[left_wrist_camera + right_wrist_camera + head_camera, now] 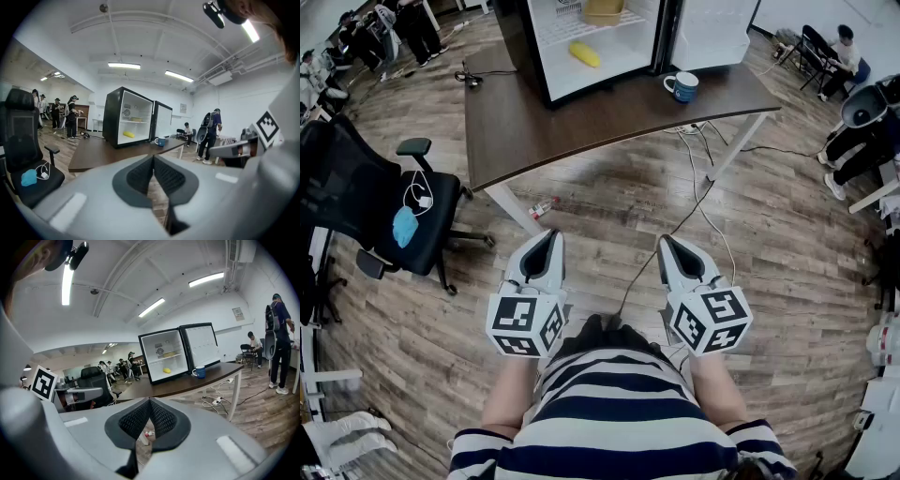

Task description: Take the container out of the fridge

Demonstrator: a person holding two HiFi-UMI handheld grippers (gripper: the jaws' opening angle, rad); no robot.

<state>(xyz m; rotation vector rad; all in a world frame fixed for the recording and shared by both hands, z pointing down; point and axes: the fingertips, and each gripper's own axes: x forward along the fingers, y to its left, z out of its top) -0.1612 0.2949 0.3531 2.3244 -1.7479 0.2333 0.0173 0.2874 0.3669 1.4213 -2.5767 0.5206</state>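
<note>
A black mini fridge (520,42) stands open on the brown table (562,122). On its upper shelf sits a pale yellow container (604,9), seen also in the left gripper view (136,119) and the right gripper view (169,354). A yellow object (584,53) lies on the lower shelf. My left gripper (551,236) and right gripper (666,242) are held close to my body over the floor, well short of the table. Both are shut with nothing between the pads (140,176) (161,418).
A blue mug (682,86) stands on the table beside the fridge's open door (712,33). A black office chair (375,202) is at my left. Cables (703,187) trail across the wooden floor under the table. People stand and sit round the room's edges.
</note>
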